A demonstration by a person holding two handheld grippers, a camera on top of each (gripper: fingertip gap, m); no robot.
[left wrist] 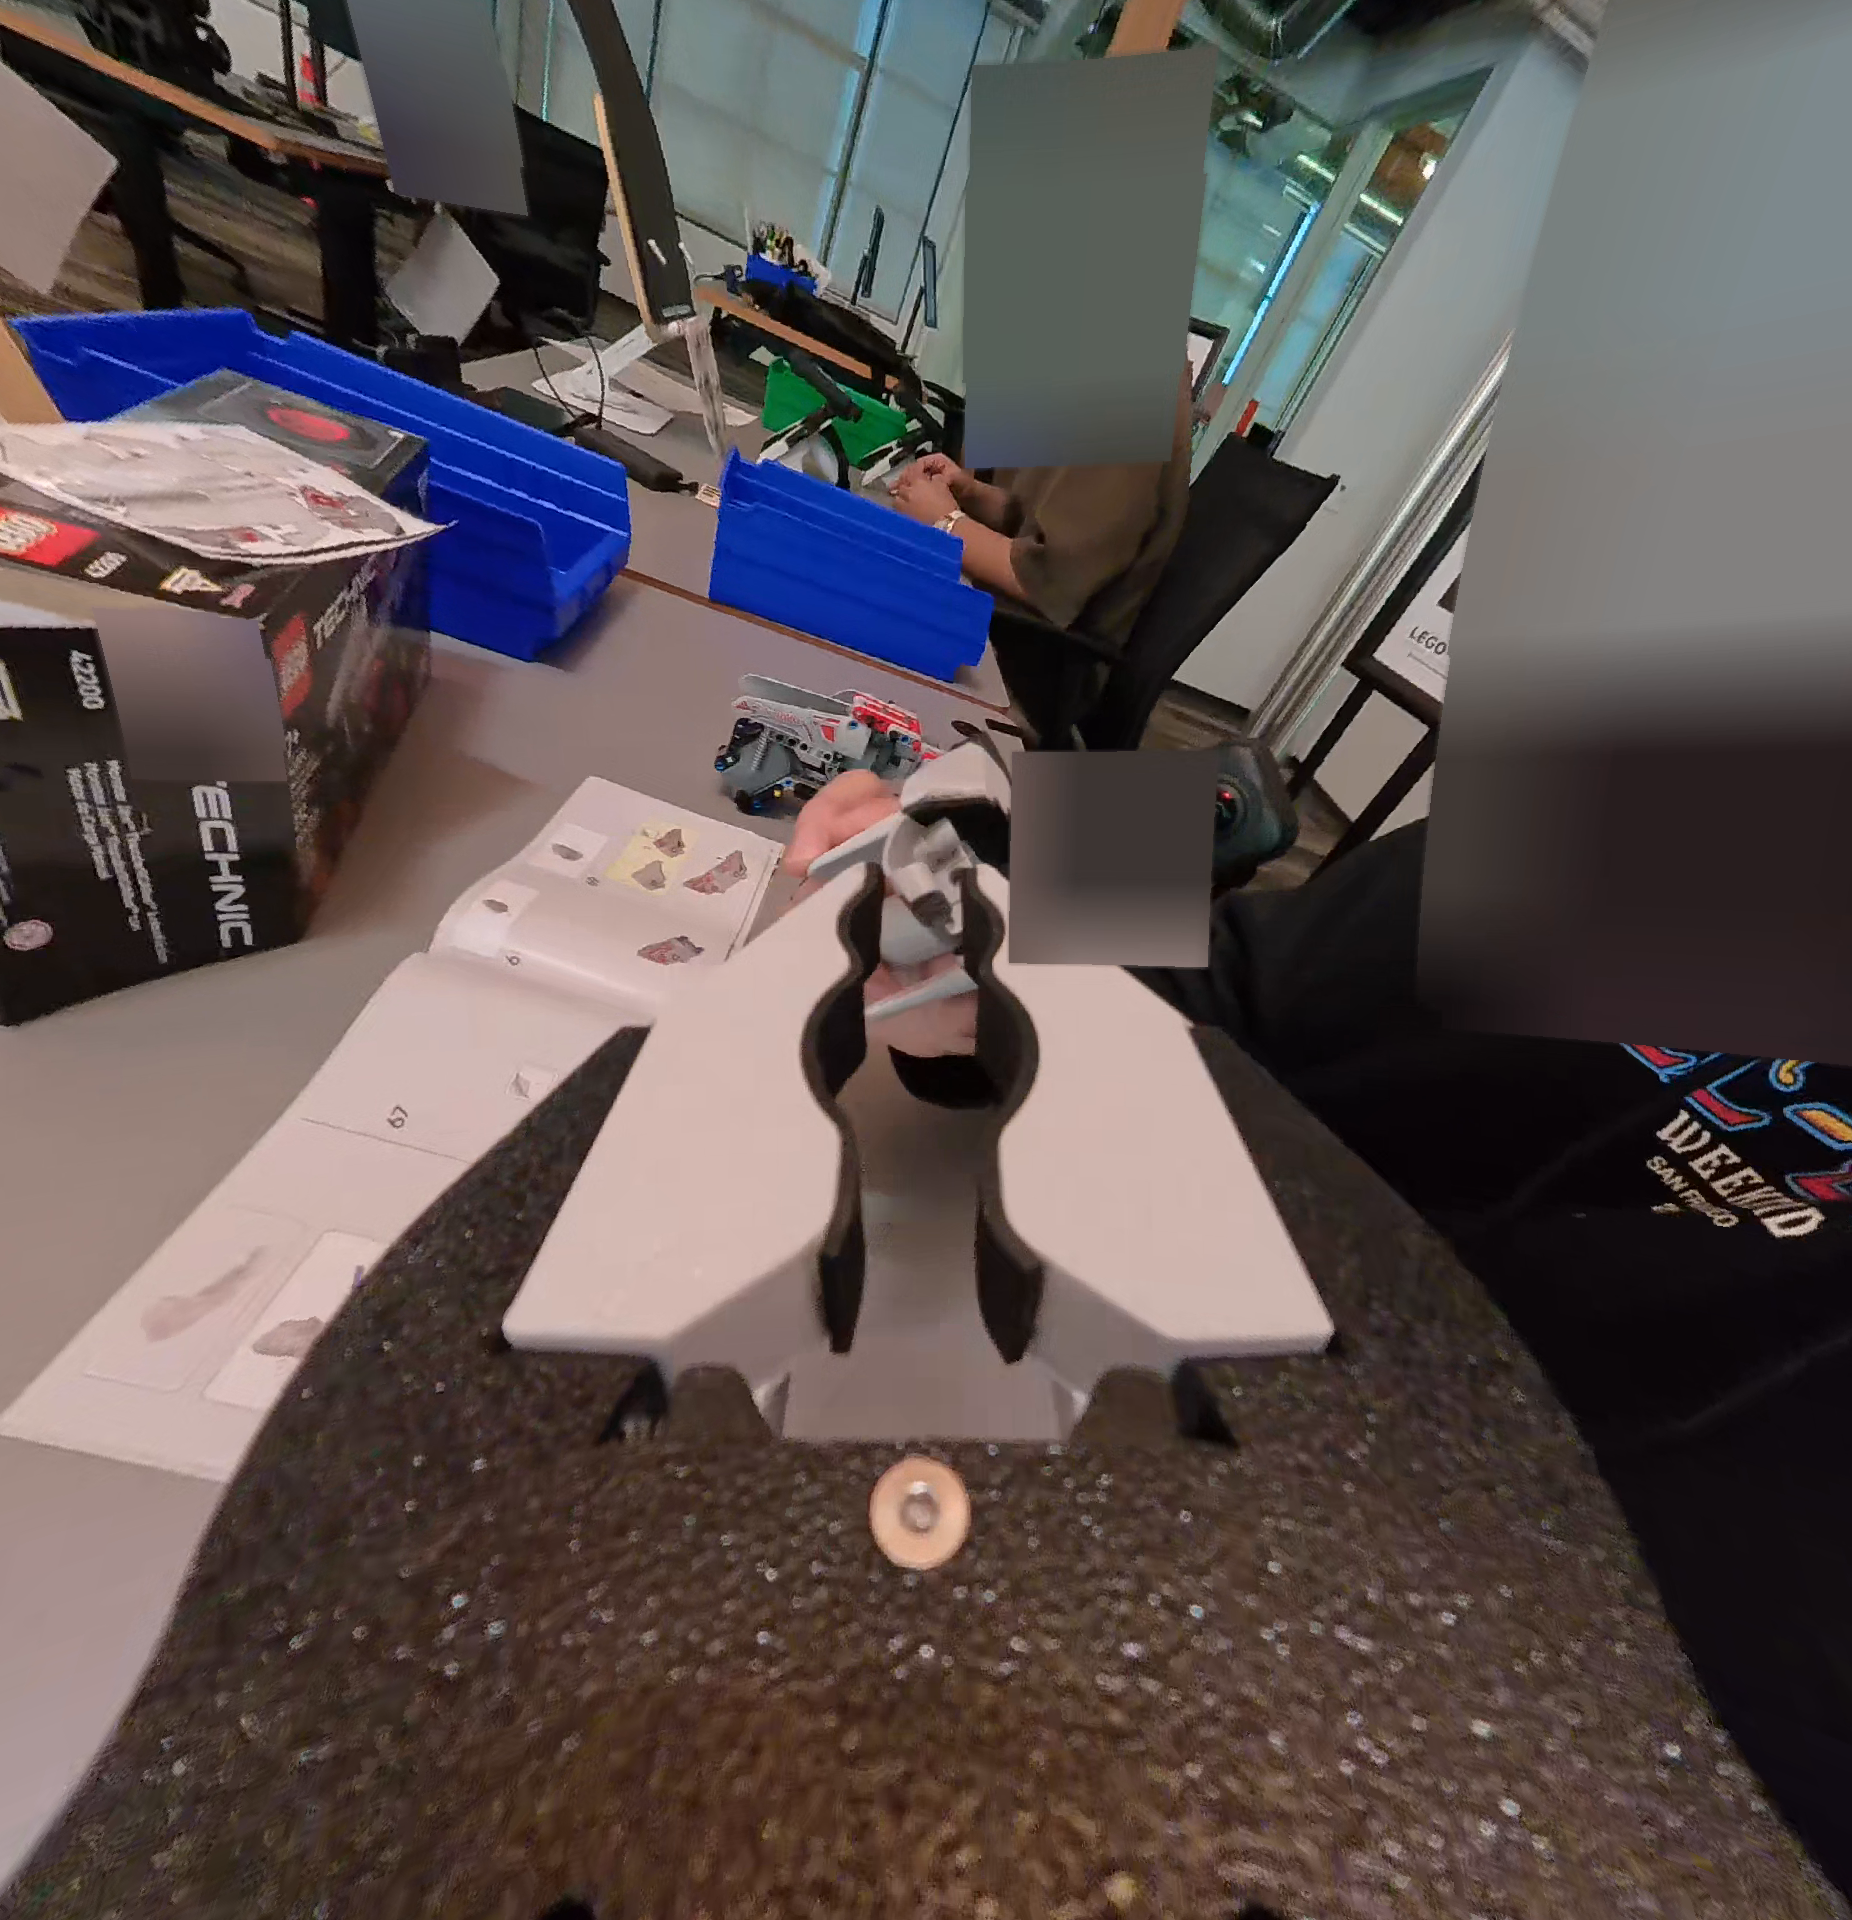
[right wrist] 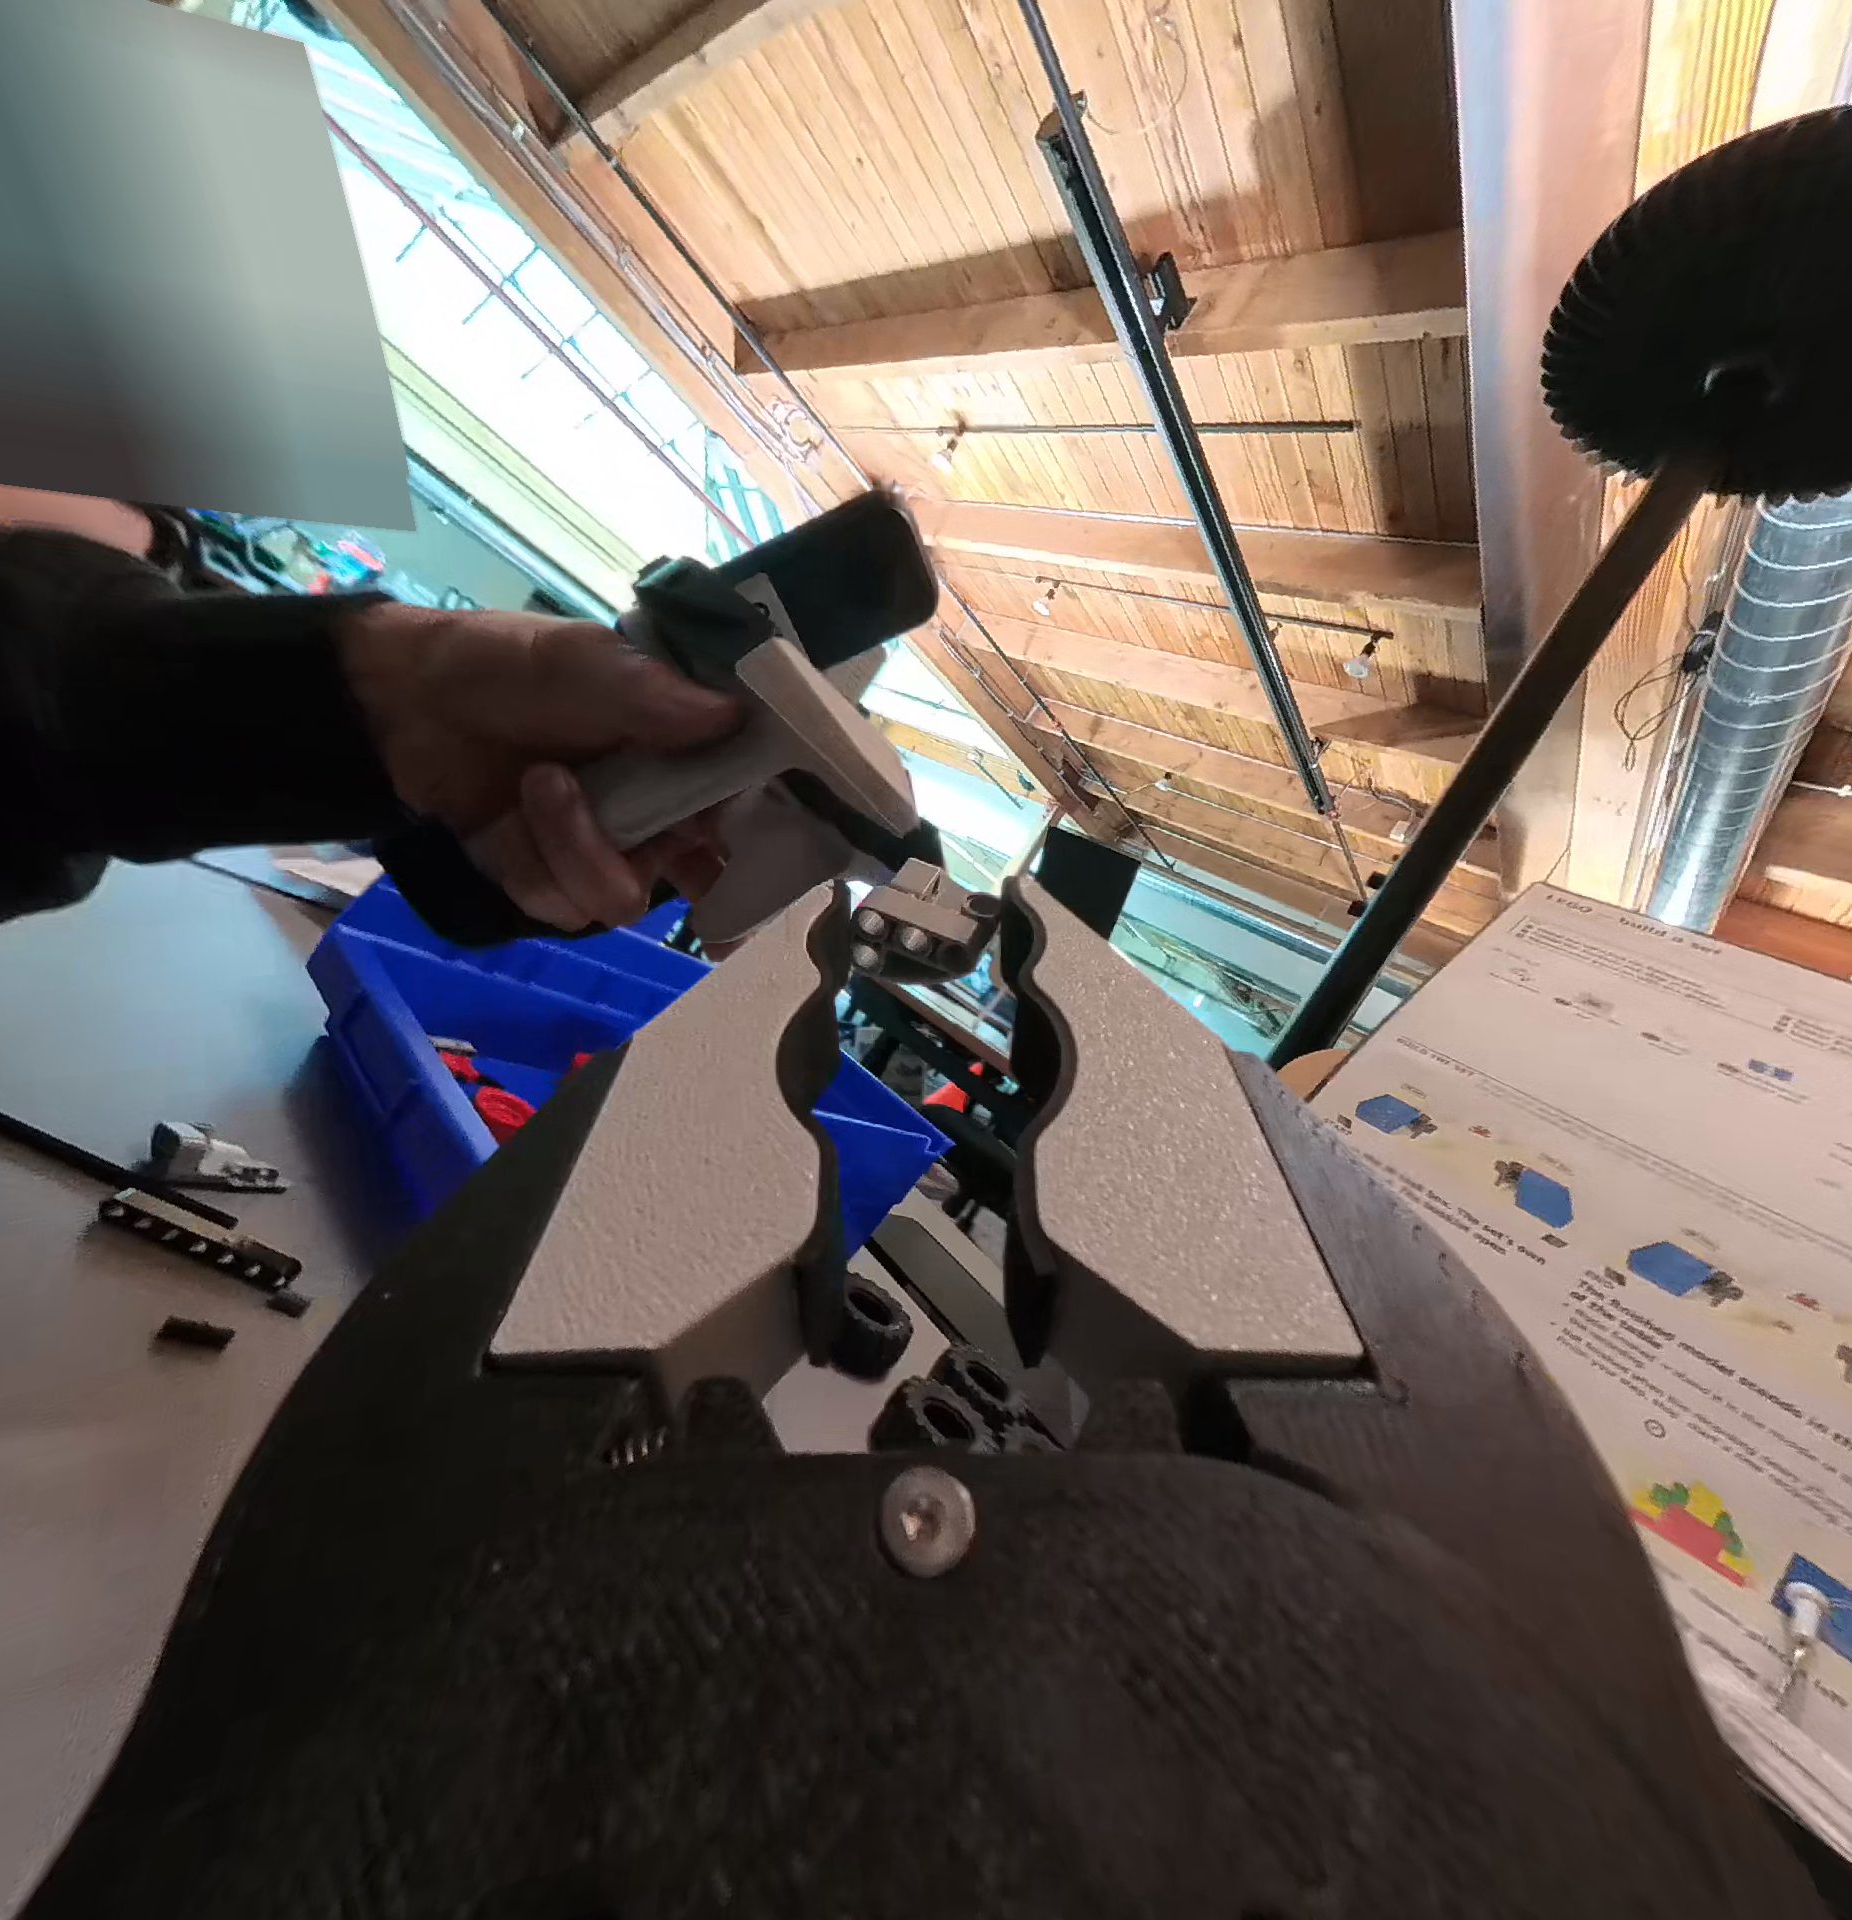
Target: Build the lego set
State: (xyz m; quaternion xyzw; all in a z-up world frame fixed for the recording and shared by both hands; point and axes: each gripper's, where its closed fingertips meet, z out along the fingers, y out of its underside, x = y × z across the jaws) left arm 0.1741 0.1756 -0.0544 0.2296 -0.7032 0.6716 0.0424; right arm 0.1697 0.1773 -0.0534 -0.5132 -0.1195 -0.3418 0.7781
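A small grey lego piece (right wrist: 914, 933) with round holes is held up in the air between both grippers. My right gripper (right wrist: 924, 902) is shut on it at its fingertips. My left gripper (left wrist: 924, 891) also closes on the same piece (left wrist: 930, 875); it comes in from the upper left in the right wrist view (right wrist: 797, 748), held by a hand. The right gripper's fingers (left wrist: 857, 850) show just beyond the piece in the left wrist view. A partly built grey, red and black model (left wrist: 818, 743) sits on the table behind.
An open instruction booklet (left wrist: 631, 883) and a black lego box (left wrist: 174, 727) lie to the left, with blue bins (left wrist: 382, 468) behind. A blue bin (right wrist: 465, 997) holds red parts. Loose black beams (right wrist: 200, 1242) and black tyres (right wrist: 870, 1340) lie on the table. A printed sheet (right wrist: 1628, 1247) stands at the right. The tips of both grippers are at nearly the same place.
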